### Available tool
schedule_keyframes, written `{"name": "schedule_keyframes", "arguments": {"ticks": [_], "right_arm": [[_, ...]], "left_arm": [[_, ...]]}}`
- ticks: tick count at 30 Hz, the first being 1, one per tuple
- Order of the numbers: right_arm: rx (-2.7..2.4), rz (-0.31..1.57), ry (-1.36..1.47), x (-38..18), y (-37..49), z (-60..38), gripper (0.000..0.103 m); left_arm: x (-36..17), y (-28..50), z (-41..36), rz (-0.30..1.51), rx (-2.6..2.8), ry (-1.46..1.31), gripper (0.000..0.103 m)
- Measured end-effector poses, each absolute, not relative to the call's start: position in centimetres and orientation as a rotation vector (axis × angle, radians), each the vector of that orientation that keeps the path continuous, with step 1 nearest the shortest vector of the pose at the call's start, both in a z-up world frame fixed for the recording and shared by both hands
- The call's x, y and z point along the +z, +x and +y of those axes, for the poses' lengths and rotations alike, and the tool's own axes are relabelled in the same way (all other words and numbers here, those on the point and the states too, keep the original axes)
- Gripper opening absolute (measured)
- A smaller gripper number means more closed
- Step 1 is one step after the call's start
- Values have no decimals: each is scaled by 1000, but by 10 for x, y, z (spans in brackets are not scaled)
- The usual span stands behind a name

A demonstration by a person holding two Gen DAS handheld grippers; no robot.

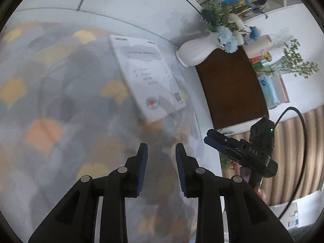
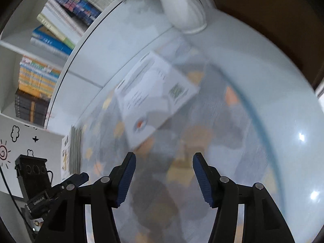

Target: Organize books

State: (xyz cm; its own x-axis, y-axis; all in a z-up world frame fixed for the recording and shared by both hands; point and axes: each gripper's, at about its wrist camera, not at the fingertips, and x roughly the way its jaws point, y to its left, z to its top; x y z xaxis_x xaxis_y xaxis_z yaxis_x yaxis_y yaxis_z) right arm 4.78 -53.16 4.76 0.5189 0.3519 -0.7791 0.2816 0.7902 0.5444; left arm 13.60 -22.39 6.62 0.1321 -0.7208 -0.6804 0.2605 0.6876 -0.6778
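A thin white book (image 1: 147, 77) with a QR code and an orange-and-blue emblem lies flat on a patterned cloth (image 1: 50, 111) of grey, yellow and orange patches. My left gripper (image 1: 161, 147) hovers open just short of the book's near corner, with nothing between its blue pads. The right gripper (image 1: 214, 139) shows side-on to its right. In the right wrist view the same book (image 2: 154, 95) lies ahead of my right gripper (image 2: 164, 156), which is wide open and empty. The left gripper's fingertips (image 2: 81, 177) poke in at the lower left. Both views are blurred.
A white vase (image 1: 194, 52) of blue and white flowers stands beyond the book, beside a dark brown tabletop (image 1: 230, 89). A stack of thin books (image 2: 75, 147) lies at the cloth's left edge. A white bookshelf (image 2: 12, 42) filled with books stands behind.
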Motion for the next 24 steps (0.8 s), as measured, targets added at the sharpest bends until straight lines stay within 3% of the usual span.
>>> {"name": "schedule_keyframes", "arguments": {"ticks": [15,24], "right_arm": [[20,991,436,18,205,-547,50],[97,1061,344,10,203,-520,52]], "left_arm": [[9,221,-266,1262,-492,-404,25],[4,209,-256,1269,-542,-387,25]]}}
